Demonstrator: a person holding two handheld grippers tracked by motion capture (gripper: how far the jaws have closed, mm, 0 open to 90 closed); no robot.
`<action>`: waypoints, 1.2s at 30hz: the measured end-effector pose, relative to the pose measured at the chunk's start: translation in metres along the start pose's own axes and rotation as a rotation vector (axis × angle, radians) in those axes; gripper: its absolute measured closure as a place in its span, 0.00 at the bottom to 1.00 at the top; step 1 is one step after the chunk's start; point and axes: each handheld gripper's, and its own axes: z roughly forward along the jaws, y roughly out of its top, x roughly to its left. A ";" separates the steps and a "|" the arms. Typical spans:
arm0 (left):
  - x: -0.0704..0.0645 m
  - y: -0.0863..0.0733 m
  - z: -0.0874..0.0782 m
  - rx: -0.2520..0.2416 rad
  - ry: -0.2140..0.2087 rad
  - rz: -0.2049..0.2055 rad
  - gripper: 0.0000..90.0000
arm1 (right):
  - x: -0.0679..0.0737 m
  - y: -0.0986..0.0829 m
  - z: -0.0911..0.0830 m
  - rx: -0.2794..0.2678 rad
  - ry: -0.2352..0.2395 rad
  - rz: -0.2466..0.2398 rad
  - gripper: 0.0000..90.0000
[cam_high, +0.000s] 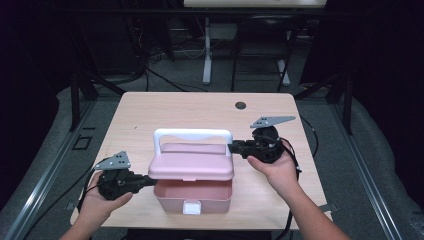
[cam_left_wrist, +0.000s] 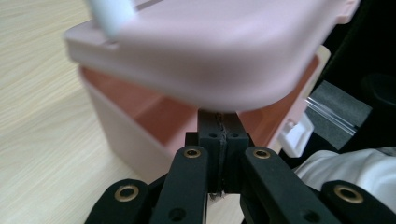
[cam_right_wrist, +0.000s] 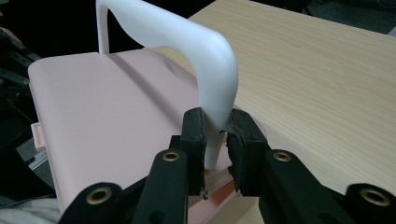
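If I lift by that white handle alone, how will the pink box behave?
The pink box looks like stiff, thin plastic, probably light. Its lid stands ajar, so it may swing. The white handle, clamped near one end by the right gripper, looks smooth, so the box could tilt.

The pink box (cam_high: 192, 192) stands at the 6 o'clock edge of the table (cam_high: 150, 107). Its raised lid (cam_high: 191, 162) and upright white handle (cam_high: 193, 135) block the way from above into the box. From 9 to 3 o'clock through 12, the table surface is free for passing.
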 end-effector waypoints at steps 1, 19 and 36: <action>-0.002 0.001 0.002 0.002 -0.007 -0.001 1.00 | 0.000 0.000 0.000 0.000 0.001 0.000 0.85; -0.003 0.007 0.005 -0.007 -0.015 -0.007 1.00 | 0.004 -0.014 -0.009 -0.038 -0.015 -0.003 0.84; 0.000 0.027 -0.001 -0.031 0.005 0.006 1.00 | 0.012 -0.054 -0.027 -0.065 -0.046 -0.002 0.95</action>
